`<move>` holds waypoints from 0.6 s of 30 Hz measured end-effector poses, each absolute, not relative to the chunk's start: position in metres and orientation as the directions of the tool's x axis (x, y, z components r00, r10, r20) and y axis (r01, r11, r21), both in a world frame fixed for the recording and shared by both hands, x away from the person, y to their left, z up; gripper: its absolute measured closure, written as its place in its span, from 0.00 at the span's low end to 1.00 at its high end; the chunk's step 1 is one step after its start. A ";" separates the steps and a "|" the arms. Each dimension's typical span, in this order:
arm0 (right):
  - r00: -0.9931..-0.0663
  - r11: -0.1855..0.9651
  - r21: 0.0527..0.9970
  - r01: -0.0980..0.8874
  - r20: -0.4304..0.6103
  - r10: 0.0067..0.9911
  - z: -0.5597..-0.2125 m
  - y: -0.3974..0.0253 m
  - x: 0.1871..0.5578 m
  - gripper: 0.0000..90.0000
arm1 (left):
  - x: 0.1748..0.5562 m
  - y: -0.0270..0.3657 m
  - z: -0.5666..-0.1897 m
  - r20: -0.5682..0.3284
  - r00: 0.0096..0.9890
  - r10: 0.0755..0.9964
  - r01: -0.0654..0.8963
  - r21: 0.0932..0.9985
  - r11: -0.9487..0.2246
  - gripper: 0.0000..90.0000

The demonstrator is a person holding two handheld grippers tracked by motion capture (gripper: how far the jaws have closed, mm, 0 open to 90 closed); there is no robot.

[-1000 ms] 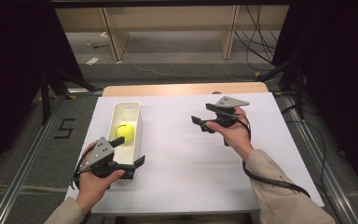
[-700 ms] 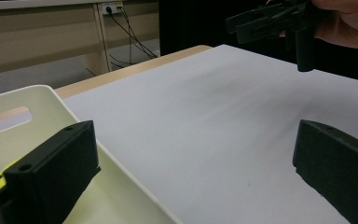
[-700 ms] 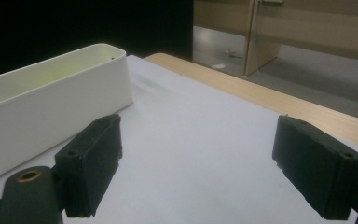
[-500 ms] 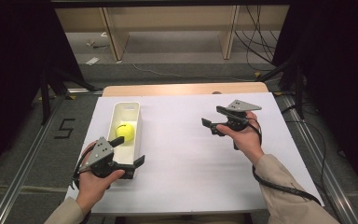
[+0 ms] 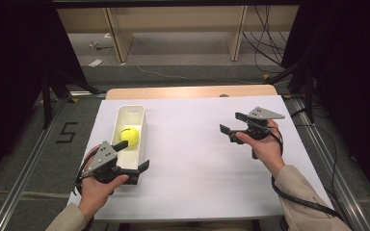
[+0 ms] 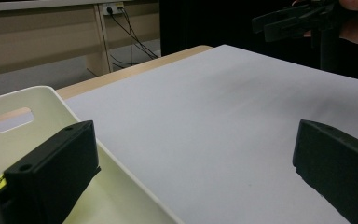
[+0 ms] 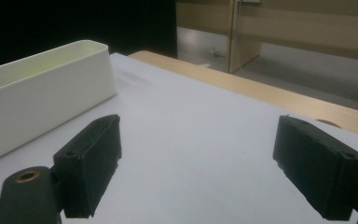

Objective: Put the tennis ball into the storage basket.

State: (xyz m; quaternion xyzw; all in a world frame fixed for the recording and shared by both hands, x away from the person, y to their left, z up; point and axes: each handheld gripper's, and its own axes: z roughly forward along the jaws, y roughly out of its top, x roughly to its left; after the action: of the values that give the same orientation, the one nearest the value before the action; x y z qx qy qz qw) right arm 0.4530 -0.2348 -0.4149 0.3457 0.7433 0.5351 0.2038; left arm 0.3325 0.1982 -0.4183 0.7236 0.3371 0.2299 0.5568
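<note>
My left gripper point(image 5: 134, 156) has its two black jaws spread wide and holds nothing. One jaw hangs over the near end of the long white plastic bin point(image 5: 117, 118), the other over the white tabletop point(image 5: 192, 183) just outside the bin's right wall. In the left gripper view that wall point(image 6: 135, 184) runs between my jaws, so I am straddling the rim, not the ball.

My right gripper point(image 5: 231, 123) is also spread and empty. It hovers above the bare tabletop well to the right of the bin, jaws pointed back toward it; the bin's outer wall point(image 7: 42, 102) shows in the right gripper view.

The thing I am after, as I judge it, is the yellow-green tennis ball point(image 5: 129, 136). It sits inside the bin about midway along it, just beyond my left jaws, against the pale floor. It looks round, fuzzy and small enough to fit between open jaws.

To do this well, I would shift the left gripper further into the bin so both jaws clear the right wall, then bring them down either side of the ball's widest part before closing. A round ball can squirt out of a pinch above its middle, so I would close slowly and squarely. The bin is narrow, so the jaws should line up along its length.
</note>
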 end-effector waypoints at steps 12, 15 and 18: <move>-0.658 0.171 0.939 0.299 0.074 0.750 -0.415 -0.254 0.440 0.18 | 0.333 0.198 -0.419 -0.044 0.668 0.743 0.235 0.960 -0.155 0.00; -0.654 0.159 0.939 0.305 0.085 0.752 -0.417 -0.258 0.437 0.18 | 0.333 0.198 -0.419 -0.043 0.668 0.743 0.235 0.960 -0.156 0.00; -0.653 0.157 0.937 0.312 0.091 0.751 -0.419 -0.262 0.435 0.18 | 0.333 0.198 -0.419 -0.041 0.668 0.743 0.233 0.960 -0.157 0.00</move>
State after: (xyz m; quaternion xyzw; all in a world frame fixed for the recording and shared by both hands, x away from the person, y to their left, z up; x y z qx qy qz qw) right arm 0.4353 -0.2619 -0.4191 0.3627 0.7328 0.5382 0.2041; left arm 0.3330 0.1977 -0.4188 0.7252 0.3364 0.2294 0.5552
